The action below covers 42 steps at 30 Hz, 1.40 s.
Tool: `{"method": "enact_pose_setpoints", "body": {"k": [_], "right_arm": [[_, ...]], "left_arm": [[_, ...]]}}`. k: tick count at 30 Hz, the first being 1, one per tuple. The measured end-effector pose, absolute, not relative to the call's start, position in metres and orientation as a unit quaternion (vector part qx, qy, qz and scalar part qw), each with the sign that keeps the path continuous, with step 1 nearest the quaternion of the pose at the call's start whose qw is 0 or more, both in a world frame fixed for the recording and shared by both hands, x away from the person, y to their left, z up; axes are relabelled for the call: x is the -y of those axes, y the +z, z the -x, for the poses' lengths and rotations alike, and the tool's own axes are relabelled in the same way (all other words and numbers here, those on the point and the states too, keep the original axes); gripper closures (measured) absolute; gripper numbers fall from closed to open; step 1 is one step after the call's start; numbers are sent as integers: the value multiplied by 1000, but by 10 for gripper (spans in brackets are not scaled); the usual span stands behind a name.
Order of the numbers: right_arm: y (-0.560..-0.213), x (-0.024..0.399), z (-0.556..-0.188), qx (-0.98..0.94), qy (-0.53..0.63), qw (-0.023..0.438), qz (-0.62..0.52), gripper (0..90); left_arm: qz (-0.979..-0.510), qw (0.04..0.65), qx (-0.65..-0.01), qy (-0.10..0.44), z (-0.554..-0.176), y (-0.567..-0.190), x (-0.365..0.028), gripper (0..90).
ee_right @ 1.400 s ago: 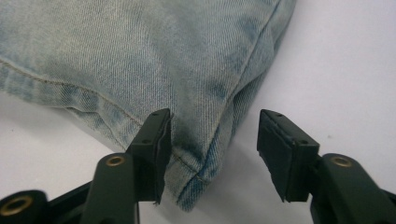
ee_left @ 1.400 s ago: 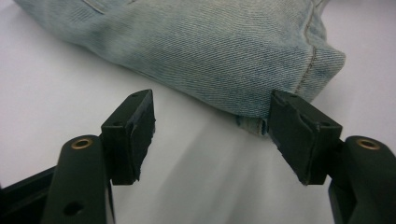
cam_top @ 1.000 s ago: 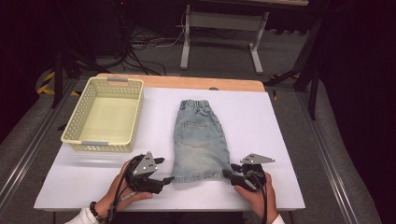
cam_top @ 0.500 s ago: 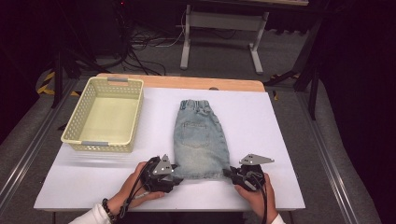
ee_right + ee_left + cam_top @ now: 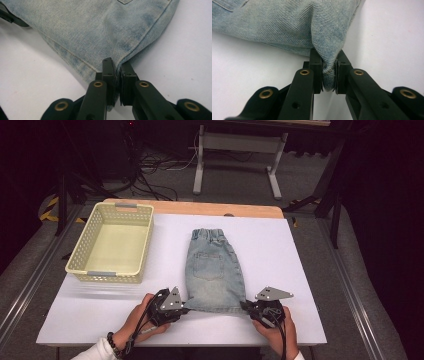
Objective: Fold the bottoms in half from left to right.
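1. Item under handling: denim shorts [image 5: 215, 270], lying flat near the centre of the white table [image 5: 300, 270], waistband toward 12 o'clock, hem toward 6 o'clock at the near edge.
2. Left gripper [image 5: 184, 308]: positioned at the hem's 7 o'clock corner. Its jaws have just been closing; the left gripper view shows them pinching a bunched fold of denim [image 5: 329, 75] between the pads.
3. Right gripper [image 5: 247, 306]: positioned at the hem's 5 o'clock corner. Its jaws have likewise just been closing; the right gripper view shows them pressed together on the corner of the hem [image 5: 117, 75], cloth caught between.
4. Yellow basket [image 5: 112, 245]: stands at 10 o'clock from the shorts, well apart from them, with nothing visible inside.
5. Progress, as judged: both hem corners are secured; the grasp step appears complete.
6. Remaining, as judged: the garment is not yet lifted or folded. Likely outstanding work is folding hem toward waistband and placing the shorts in the basket.
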State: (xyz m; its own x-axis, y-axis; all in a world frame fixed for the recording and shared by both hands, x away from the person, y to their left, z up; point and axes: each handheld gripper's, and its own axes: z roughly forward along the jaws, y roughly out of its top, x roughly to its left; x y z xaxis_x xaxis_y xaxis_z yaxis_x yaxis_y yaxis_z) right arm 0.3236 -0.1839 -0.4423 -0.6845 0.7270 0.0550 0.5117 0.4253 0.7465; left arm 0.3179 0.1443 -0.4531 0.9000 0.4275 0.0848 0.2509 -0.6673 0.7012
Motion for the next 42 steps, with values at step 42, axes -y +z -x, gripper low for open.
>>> {"method": "enact_pose_setpoints", "body": {"k": [42], "right_arm": [[-429, 186, -320, -783, 464, 229, -346, 523]], "left_arm": [[-874, 433, -182, 127, -281, -437, -201, 679]]}}
